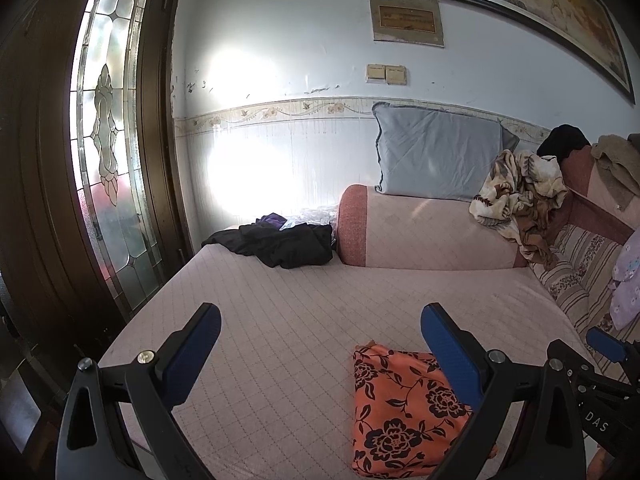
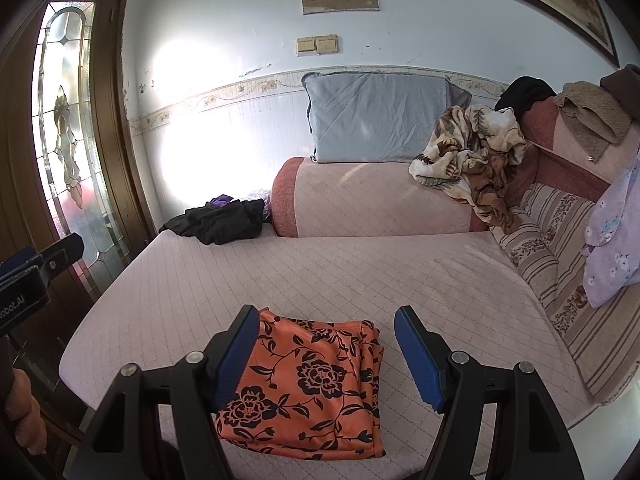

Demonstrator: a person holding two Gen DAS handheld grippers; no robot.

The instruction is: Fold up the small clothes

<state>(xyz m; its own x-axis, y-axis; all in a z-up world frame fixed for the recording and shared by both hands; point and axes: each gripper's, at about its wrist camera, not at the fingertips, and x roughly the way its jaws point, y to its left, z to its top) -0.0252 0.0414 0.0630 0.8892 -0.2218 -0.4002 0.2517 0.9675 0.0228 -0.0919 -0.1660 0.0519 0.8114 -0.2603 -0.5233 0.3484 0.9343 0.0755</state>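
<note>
- Orange floral cloth (image 2: 308, 388), folded into a rough rectangle, flat on the pink quilted sofa seat (image 2: 320, 272) near its front edge; layered fold edges visible along its right side.
- Right gripper (image 2: 326, 354) above the cloth, jaws wide, nothing between the pads; left blue pad (image 2: 236, 356) overlaps the cloth's left edge in view, contact not determinable.
- Left gripper (image 1: 320, 356) also spread wide and empty, over bare seat to the left of the cloth; its right finger hides part of the cloth's right side in the left wrist view.
- Cloth's near corner cut off behind gripper bodies in both views.
- Black garment pile (image 2: 218, 222) at the seat's far left corner, something purple on top (too crumpled to identify).
- Grey-blue pillow (image 2: 380, 116) on the sofa back against the wall; patterned blanket (image 2: 472, 152) bunched beside it.
- Lilac flowered fabric (image 2: 612, 248) at right edge, partly out of frame.
- Fingers of a hand (image 2: 24, 412) at lower left of right wrist view, mostly cropped.
- Stained-glass door (image 1: 108, 140) at left, strongly backlit; wall beside it blown out by glare.
</note>
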